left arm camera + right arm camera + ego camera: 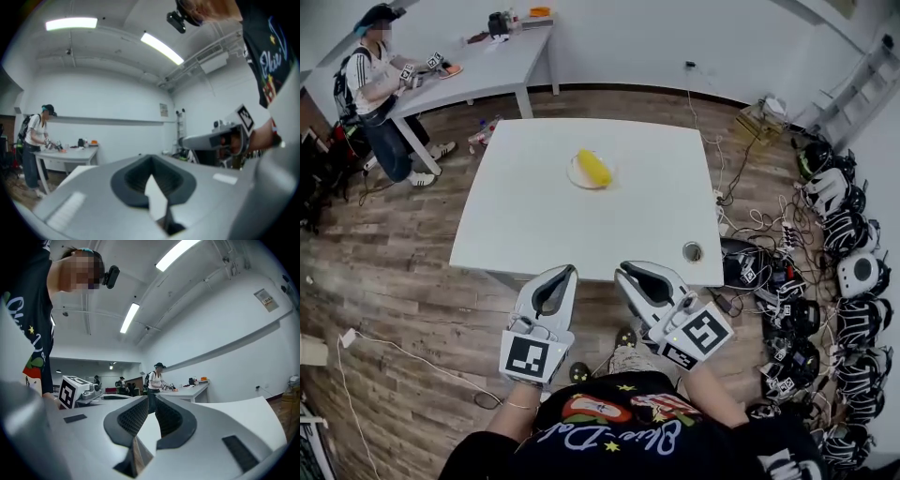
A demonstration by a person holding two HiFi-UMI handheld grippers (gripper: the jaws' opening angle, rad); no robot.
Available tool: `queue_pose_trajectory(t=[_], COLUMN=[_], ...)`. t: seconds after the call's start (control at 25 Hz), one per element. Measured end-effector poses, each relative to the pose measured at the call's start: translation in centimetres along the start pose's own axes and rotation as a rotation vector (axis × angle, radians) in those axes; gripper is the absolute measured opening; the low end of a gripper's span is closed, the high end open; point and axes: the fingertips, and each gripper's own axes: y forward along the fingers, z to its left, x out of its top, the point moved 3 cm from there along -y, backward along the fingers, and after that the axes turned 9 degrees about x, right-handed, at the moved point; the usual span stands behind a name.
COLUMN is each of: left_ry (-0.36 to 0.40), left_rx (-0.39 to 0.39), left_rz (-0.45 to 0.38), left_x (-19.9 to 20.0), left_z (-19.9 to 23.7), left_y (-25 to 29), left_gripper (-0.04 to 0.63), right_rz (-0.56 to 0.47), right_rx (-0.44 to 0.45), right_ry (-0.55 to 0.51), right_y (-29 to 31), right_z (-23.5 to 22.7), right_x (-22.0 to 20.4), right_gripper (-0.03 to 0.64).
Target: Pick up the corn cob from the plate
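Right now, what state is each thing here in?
Round white plate: flat on the white table.
Yellow corn cob: lying on that plate, untouched.
Left hand-held gripper: shut, empty.
Right hand-held gripper: jaws a slit apart, empty.

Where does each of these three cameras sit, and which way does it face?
Head view: on the person's head, facing steeply down at the white table and corn cob; shows left gripper, right gripper and shirt.
Left gripper view: on the left gripper, looking along its shut tongs across the room; shows the right gripper and shirt.
Right gripper view: on the right gripper, along its slightly parted tongs; shows the left gripper.
Shared: all show the person at the far desk.
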Motion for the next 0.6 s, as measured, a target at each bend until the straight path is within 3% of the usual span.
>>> queue_pose_trajectory(t=[0.24, 0.36, 0.44, 0.6], left_ry=[-0.003, -0.026, 0.002, 0.003], left_rx=[0.054, 0.098, 0.119, 0.110], left_rz=[0.013, 0.006, 0.015, 0.002], left_x=[-0.4, 0.0, -0.1, -0.3], left_z=[2.1, 3.8, 4.7, 6.6], left_y=[9.2, 12.5, 14.2, 16.6], left_gripper=[-0.002, -0.002, -0.002, -0.002], right_rz=[0.056, 0.127, 0.161, 0.269], right_rx=[0.050, 0.069, 0.080, 0.058], right_ry=[0.020, 0.042, 0.057, 0.052], right_y=[2.9, 5.3, 7.2, 11.9], right_z=[-10.9, -16.2, -19.4, -24.4], right_x=[-0.3, -1.4, -2.2, -4.2], right_gripper=[0.028, 0.101, 0.126, 0.172])
